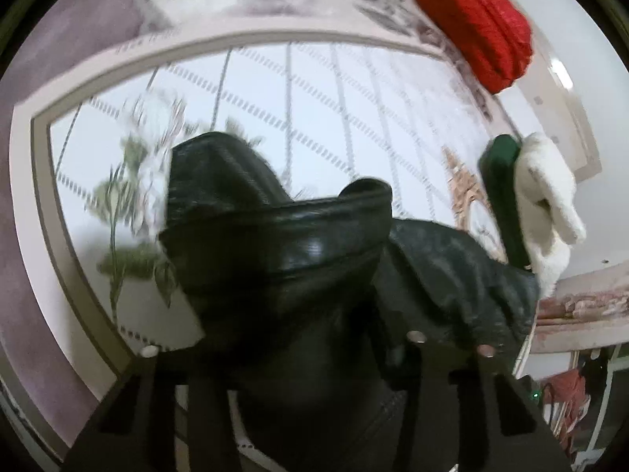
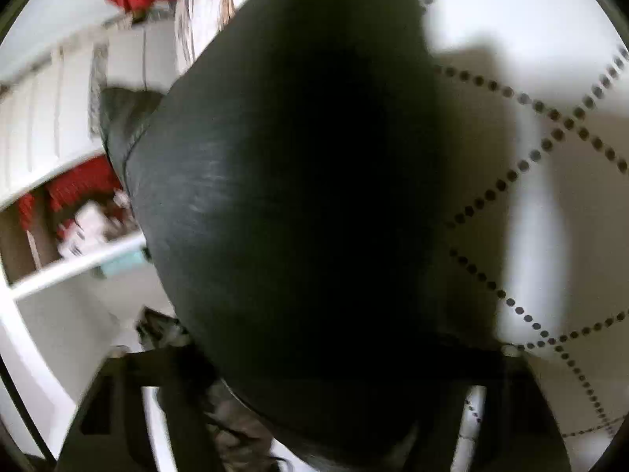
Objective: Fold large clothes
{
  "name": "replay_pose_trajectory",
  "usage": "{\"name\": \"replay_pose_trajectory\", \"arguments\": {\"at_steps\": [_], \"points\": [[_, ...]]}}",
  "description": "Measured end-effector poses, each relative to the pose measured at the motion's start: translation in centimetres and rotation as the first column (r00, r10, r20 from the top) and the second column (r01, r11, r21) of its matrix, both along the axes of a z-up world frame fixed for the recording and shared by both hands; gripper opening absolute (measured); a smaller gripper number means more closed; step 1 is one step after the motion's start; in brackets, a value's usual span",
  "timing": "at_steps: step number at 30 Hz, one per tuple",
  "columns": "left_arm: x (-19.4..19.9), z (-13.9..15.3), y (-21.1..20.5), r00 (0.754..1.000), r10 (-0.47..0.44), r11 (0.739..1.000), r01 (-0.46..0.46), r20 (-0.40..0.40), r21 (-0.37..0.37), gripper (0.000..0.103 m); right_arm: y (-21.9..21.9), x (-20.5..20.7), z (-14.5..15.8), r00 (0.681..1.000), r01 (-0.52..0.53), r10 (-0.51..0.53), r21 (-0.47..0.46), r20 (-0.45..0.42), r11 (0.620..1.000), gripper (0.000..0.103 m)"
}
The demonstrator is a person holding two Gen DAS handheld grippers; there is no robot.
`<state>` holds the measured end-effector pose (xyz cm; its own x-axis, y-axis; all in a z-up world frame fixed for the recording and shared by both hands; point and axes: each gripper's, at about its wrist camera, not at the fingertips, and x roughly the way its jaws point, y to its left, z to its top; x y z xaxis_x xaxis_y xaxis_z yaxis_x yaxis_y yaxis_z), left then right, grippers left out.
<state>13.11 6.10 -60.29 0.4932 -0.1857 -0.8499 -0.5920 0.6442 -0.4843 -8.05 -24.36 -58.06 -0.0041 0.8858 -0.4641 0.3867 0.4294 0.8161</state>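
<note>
A black leather jacket (image 1: 298,251) bunches up right in front of the left wrist camera, over a white bedspread (image 1: 322,90) with dotted diamond lines. My left gripper (image 1: 314,348) has the jacket between its fingers and looks shut on it; the fingertips are buried in the folds. In the right wrist view the same black leather jacket (image 2: 275,196) fills most of the frame. My right gripper (image 2: 310,358) has the leather between its fingers; the fingertips are hidden.
A red cushion (image 1: 477,25) lies at the far right corner of the bed. A white plush toy (image 1: 550,196) with a green part (image 1: 503,188) sits at the right edge. White shelving with red items (image 2: 74,204) stands left in the right wrist view.
</note>
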Motion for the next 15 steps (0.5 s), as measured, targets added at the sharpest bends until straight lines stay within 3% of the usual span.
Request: {"name": "replay_pose_trajectory", "arguments": {"at_steps": [6,11,15], "points": [[0.4,2.6,0.5,0.999,-0.029,1.000,0.028,0.032,0.010,0.031,1.2,0.3,2.9,0.999,0.034,-0.033,-0.014,0.038,0.999,0.049],[1.1,4.5,0.1,0.998,-0.041,0.999,0.040,0.055,0.009,0.030,2.0,1.6,6.5,0.996,-0.009,0.010,-0.007,0.085,1.000,0.046],[2.3,7.1,-0.5,0.995,-0.060,0.998,0.059,0.085,0.010,0.028,-0.2,3.0,10.3,0.991,-0.042,0.043,-0.008,0.124,0.999,0.045]]}}
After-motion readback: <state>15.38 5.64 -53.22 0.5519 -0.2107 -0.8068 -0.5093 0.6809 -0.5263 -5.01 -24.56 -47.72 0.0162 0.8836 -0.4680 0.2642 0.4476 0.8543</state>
